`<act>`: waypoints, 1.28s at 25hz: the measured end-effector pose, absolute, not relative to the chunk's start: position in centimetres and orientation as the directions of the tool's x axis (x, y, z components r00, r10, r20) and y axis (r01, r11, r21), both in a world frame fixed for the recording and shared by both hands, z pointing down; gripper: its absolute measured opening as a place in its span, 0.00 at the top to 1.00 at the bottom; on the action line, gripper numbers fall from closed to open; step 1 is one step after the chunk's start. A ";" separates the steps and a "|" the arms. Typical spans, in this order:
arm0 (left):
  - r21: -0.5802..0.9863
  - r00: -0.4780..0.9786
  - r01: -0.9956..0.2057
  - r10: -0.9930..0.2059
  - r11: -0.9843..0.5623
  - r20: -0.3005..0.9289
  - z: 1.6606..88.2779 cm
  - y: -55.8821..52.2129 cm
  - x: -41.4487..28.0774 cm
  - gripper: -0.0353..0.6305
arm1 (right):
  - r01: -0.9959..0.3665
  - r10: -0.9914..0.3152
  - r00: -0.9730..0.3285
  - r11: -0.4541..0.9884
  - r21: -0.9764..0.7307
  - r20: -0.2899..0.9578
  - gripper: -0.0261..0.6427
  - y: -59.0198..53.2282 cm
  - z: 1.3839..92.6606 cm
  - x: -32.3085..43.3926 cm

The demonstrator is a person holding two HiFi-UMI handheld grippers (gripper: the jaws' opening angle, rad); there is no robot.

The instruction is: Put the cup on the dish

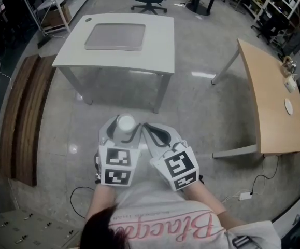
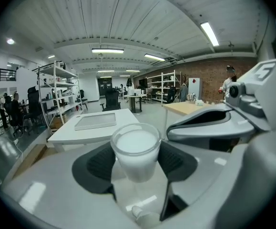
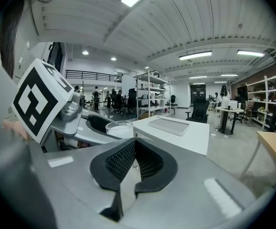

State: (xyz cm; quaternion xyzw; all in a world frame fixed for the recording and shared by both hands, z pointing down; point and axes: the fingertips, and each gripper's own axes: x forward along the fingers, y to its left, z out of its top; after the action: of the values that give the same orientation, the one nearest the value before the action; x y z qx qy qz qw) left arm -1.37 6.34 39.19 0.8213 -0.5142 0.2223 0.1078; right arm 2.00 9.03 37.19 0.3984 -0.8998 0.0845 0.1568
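Left tool (image 2: 136, 163) clamps translucent white plastic cup (image 2: 135, 149); right tool (image 3: 134, 161) closed, empty.
Keep it upright, centre over flat grey dish (image 1: 115, 37) on white surface (image 1: 155, 51).

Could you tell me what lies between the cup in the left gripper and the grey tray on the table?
In the head view, only bare polished floor and the white table's near edge separate the cup from the grey tray.
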 end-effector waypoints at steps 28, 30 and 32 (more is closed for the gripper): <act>-0.048 0.414 -0.873 -0.790 -0.485 0.452 38.5 -9.2 -6.9 0.54 | -0.797 -0.746 -0.576 0.603 -0.026 0.336 0.96 -6.9 36.4 -3.6; -0.037 0.420 -0.873 -0.789 -0.487 0.449 38.6 -9.6 -6.8 0.54 | -0.797 -0.742 -0.575 0.603 -0.033 0.344 0.96 -7.1 36.7 -3.4; -0.025 0.424 -0.874 -0.788 -0.485 0.446 38.8 -9.9 -6.7 0.54 | -0.795 -0.737 -0.576 0.605 -0.032 0.353 0.96 -7.2 36.9 -3.3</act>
State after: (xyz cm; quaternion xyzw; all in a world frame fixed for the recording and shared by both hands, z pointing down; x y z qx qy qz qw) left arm -6.65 -9.86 38.80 0.8373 -0.4964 0.2034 0.1059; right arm -3.30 -7.21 36.90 0.4341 -0.8827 0.0939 0.1537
